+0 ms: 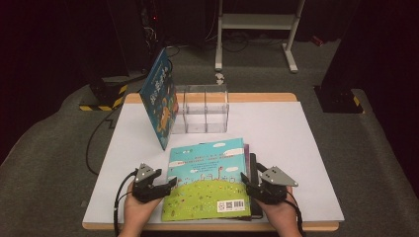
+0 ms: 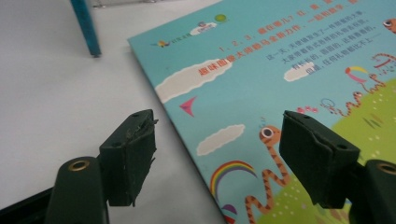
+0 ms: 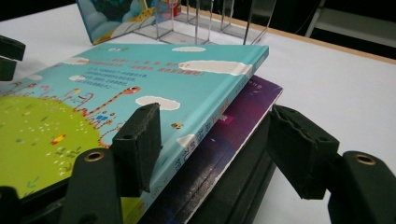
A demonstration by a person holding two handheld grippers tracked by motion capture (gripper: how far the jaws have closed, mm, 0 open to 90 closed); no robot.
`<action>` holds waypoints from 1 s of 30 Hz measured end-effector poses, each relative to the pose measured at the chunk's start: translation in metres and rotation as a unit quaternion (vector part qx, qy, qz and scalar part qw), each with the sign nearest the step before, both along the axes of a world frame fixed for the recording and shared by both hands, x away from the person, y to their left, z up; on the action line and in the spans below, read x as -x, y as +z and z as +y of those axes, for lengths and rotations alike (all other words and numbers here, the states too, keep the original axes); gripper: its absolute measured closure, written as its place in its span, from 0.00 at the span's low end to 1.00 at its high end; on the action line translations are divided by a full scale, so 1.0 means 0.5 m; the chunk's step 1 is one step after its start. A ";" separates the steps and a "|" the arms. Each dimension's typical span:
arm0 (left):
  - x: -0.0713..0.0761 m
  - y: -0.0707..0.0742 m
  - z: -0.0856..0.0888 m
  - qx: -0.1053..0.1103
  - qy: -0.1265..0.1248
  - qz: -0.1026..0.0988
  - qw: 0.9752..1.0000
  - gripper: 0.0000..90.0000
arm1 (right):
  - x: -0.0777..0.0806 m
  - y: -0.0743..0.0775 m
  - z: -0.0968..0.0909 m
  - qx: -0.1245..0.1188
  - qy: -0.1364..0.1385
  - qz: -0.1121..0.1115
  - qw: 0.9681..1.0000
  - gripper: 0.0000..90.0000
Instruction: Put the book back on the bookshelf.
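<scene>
A picture book with a sky-blue and green cover (image 1: 207, 180) tops a flat stack at the table's front middle. Under it lie a purple book (image 3: 243, 116) and a black one (image 3: 238, 186). My left gripper (image 1: 170, 183) is at the stack's left side and open. In the left gripper view (image 2: 219, 158), one jaw is over the white table and the other over the cover (image 2: 261, 74), with the book's edge between them. My right gripper (image 1: 245, 178) is open at the stack's right side. In the right gripper view (image 3: 219, 149), its jaws straddle the edges of the books without pressing on them.
A blue book (image 1: 159, 96) leans tilted against the left side of a clear divided rack (image 1: 205, 108) at the back of the white table (image 1: 276, 128). Bare table lies to the right of the stack. A white metal stand (image 1: 257, 22) is on the floor beyond.
</scene>
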State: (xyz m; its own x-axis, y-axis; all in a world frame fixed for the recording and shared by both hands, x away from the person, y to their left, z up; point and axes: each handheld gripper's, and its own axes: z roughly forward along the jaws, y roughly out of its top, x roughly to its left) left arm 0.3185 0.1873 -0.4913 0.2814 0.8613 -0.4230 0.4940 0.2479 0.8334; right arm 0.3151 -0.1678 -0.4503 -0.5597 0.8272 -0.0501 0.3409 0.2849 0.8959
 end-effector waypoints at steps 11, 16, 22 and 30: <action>0.001 0.018 -0.009 0.028 -0.020 -0.009 0.999 0.27 | 0.010 -0.024 -0.015 0.017 -0.009 0.019 1.000 0.45; -0.002 0.020 -0.007 0.047 -0.015 -0.009 0.999 0.27 | 0.008 -0.024 -0.013 0.017 -0.008 0.015 1.000 0.45; -0.005 0.020 -0.007 0.051 -0.014 0.002 0.999 0.24 | 0.010 -0.027 -0.014 0.017 -0.007 0.012 1.000 0.45; -0.001 0.020 -0.003 0.055 -0.012 -0.014 0.998 0.23 | 0.009 -0.031 -0.018 0.013 -0.002 0.009 1.000 0.45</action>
